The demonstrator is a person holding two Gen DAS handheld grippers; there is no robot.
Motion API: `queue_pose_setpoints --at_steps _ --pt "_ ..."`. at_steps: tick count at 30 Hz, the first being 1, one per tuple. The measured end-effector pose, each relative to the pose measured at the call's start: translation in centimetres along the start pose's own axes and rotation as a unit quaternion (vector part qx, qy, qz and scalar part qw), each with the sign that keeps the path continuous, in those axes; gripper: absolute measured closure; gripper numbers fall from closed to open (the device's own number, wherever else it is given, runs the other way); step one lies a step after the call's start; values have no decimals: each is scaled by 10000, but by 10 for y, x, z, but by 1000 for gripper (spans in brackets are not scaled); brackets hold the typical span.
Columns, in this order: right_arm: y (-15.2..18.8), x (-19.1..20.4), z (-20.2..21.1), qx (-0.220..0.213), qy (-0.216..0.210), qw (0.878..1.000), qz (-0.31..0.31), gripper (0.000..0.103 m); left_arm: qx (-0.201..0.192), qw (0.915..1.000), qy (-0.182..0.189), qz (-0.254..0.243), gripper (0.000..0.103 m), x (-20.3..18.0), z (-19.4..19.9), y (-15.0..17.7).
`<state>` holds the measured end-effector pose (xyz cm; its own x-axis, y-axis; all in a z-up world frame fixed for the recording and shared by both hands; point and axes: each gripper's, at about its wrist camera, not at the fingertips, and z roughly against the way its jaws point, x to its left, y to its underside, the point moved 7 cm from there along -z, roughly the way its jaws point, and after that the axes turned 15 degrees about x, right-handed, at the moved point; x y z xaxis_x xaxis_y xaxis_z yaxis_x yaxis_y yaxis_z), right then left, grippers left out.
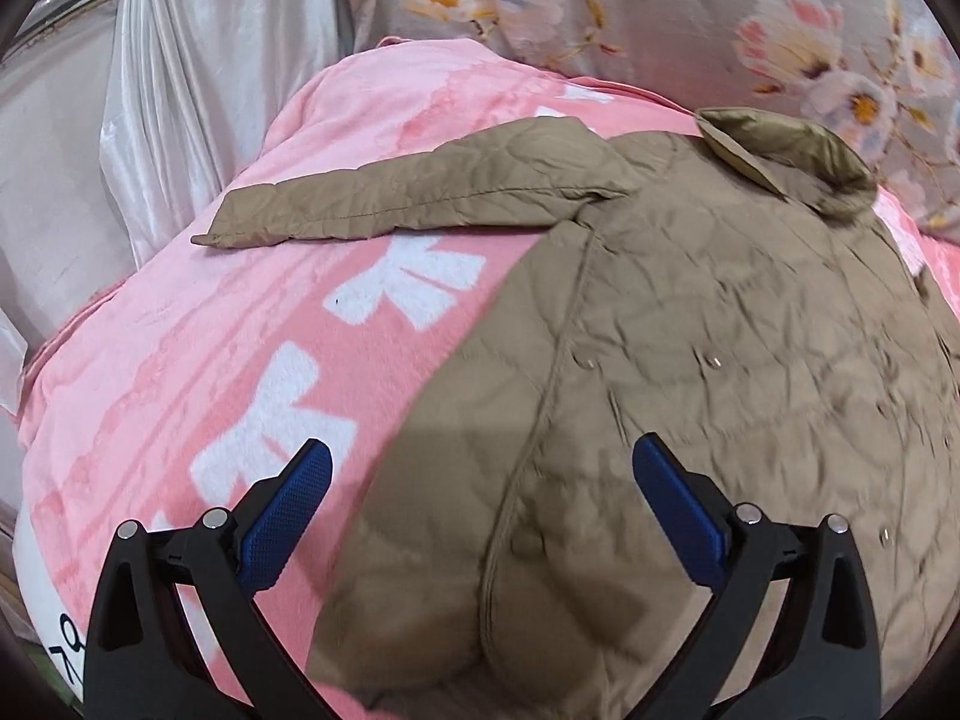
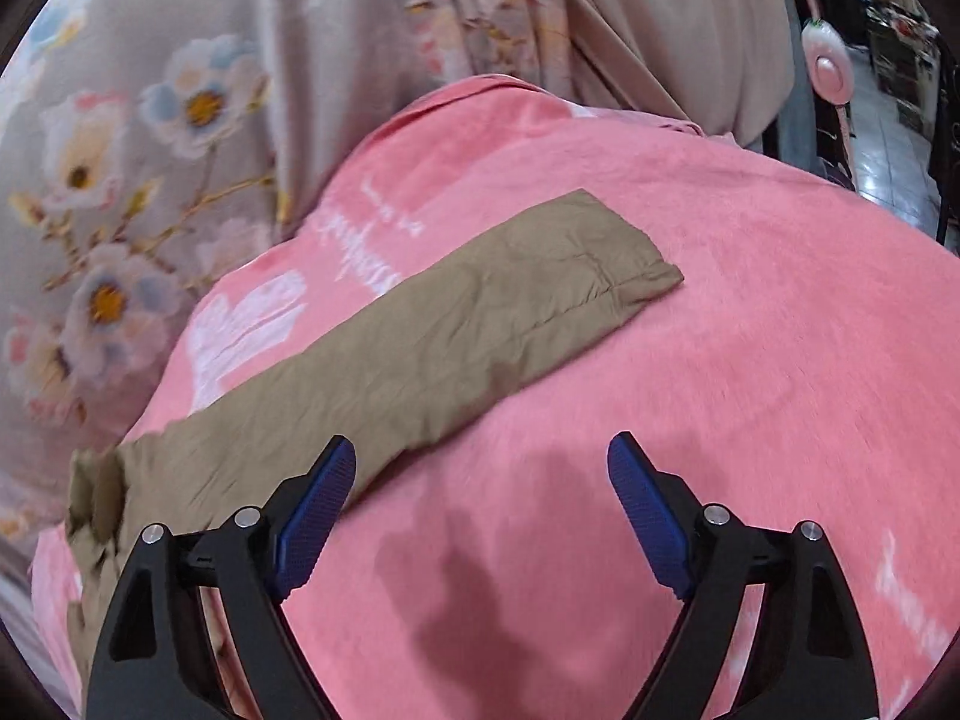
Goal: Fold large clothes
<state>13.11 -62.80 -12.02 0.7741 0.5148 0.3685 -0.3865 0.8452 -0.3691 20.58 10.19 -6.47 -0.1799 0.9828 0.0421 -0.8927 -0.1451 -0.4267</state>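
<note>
White script lettering on the pink blanket (image 2: 750,300) was too blurred to read; no other text showed legibly.

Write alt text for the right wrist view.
A tan quilted jacket sleeve lies flat and outstretched across a pink blanket. The right gripper hovers open above it, holding nothing; floral fabric hangs behind.

jacket (image 1: 690,312) on blanket (image 1: 180,312) | curtain (image 1: 660,12) behind
</note>
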Motion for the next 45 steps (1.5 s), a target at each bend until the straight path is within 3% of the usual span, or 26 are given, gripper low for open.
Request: queue_pose_setpoints --at_steps 5,7,9,11,15,17,19,22,25,29,31,33,35,39,43,45 --pt "-23 -5 -36 159 -92 9991 -381 19 183 9997 91 163 5 -1 -19 -11" --pt "-28 -5 -39 -8 -76 9986 -518 26 225 9996 84 175 5 -4 -25 -13" --pt "-31 2 -41 -27 -129 9985 -540 65 238 9996 73 142 5 -8 -30 -16" --pt "-39 15 -41 21 -322 9980 -541 93 233 9996 85 113 5 -11 -32 -17" --pt "-46 80 1 -467 -880 9950 15 97 158 9998 127 89 5 -15 -30 -23" --pt "-34 140 35 -649 -1311 9866 728 97 95 9998 138 107 5 -15 -28 -26" --pt "-5 210 67 -709 -1597 9699 1694 97 50 9998 157 141 5 -16 -26 -29" --pt "63 302 93 -600 -1815 9336 3032 97 -10 9993 267 262 5 -15 -22 -34" --pt "145 369 94 -157 -2071 8928 3997 97 -17 9985 445 326 5 -14 -19 -39" --pt "255 423 69 507 -2046 8381 5031 97 -68 9971 652 376 5 -8 -14 -45" --pt "305 434 47 841 -1859 8163 5404 96 -79 9965 749 373 5 -5 -13 -49" --pt "342 436 23 1125 -1540 8025 5654 90 -49 9957 832 401 5 -1 -14 -53" --pt "365 424 11 1149 -1252 7979 5784 84 -47 9942 959 490 5 1 -14 -57" --pt "372 405 32 1162 -1425 7945 5788 44 142 9856 1588 565 5 -9 -17 -66" --pt "357 377 65 1224 -1857 8052 5498 42 312 9773 2051 427 5 -33 -16 -73" --pt "343 358 72 1269 -1946 8190 5247 42 359 9725 2281 311 5 -48 -12 -75"
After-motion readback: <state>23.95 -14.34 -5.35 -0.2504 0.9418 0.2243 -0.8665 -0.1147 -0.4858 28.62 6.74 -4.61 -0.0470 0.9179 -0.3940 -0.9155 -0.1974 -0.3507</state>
